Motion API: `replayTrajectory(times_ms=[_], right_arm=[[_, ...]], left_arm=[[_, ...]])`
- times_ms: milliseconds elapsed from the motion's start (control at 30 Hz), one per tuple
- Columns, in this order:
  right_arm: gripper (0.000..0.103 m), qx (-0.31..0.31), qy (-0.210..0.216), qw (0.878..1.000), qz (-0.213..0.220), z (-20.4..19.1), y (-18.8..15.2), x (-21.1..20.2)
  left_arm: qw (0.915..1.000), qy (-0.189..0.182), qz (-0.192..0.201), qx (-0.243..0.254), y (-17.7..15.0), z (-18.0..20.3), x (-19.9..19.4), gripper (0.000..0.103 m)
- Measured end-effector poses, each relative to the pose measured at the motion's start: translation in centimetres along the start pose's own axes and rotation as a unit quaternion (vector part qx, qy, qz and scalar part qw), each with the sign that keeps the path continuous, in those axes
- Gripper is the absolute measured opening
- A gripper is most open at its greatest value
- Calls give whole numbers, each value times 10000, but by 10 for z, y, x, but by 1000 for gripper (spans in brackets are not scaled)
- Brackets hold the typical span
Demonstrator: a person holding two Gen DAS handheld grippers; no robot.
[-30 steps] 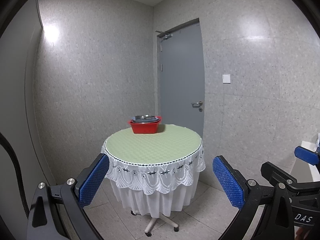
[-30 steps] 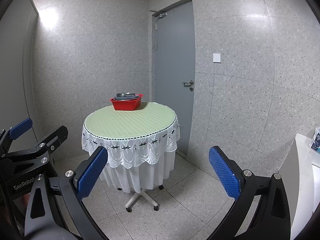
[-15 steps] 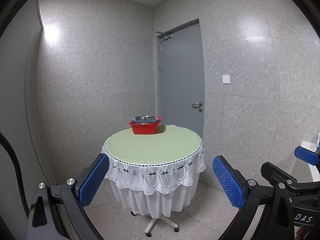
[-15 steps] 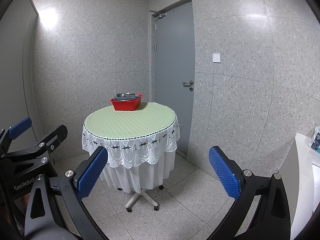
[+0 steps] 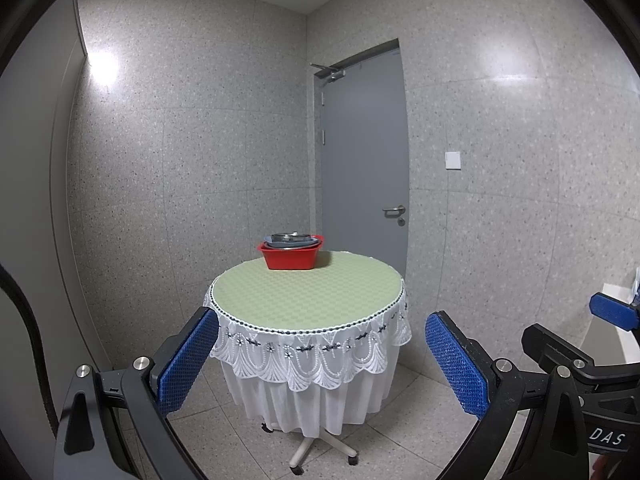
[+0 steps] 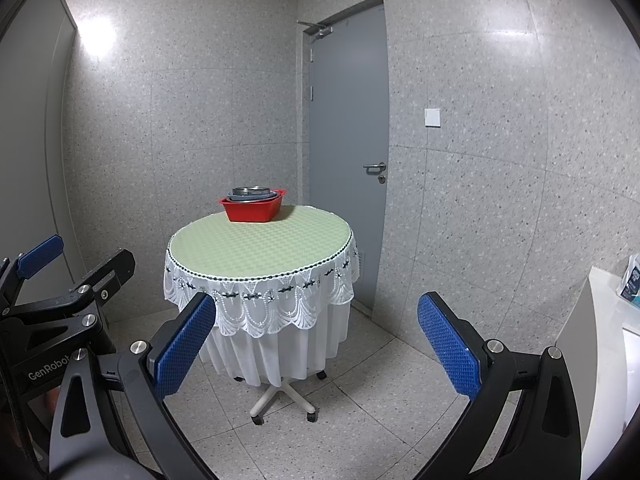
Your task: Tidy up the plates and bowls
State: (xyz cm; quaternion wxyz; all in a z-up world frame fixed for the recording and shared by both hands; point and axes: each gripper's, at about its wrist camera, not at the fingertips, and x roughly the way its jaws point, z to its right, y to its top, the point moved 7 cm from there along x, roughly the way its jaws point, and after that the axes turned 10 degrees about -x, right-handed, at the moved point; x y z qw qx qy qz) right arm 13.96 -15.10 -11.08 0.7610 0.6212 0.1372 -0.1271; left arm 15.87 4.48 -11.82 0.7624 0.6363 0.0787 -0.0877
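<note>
Round lace-skirted table (image 5: 308, 300), red plastic tub (image 5: 291, 258)

- The left tool (image 5: 322, 354) has black angular arms, each tipped with a blue pad of dimpled rubber.
- Silver round screws sit at the arm joints.
- A black cable curves along its left edge.
- The right tool (image 6: 312, 338) has the same build.
- White lettering: "DAS" on the right tool's body, "GenRobot" on the left tool's body.
</note>
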Motion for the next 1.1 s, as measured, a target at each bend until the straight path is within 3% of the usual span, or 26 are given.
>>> replayTrajectory(times_ms=[1100], right_arm=[[102,3,39,9999,-166,-1,12,8]], left_arm=[[9998,118,-181,6,11,15,5,102]])
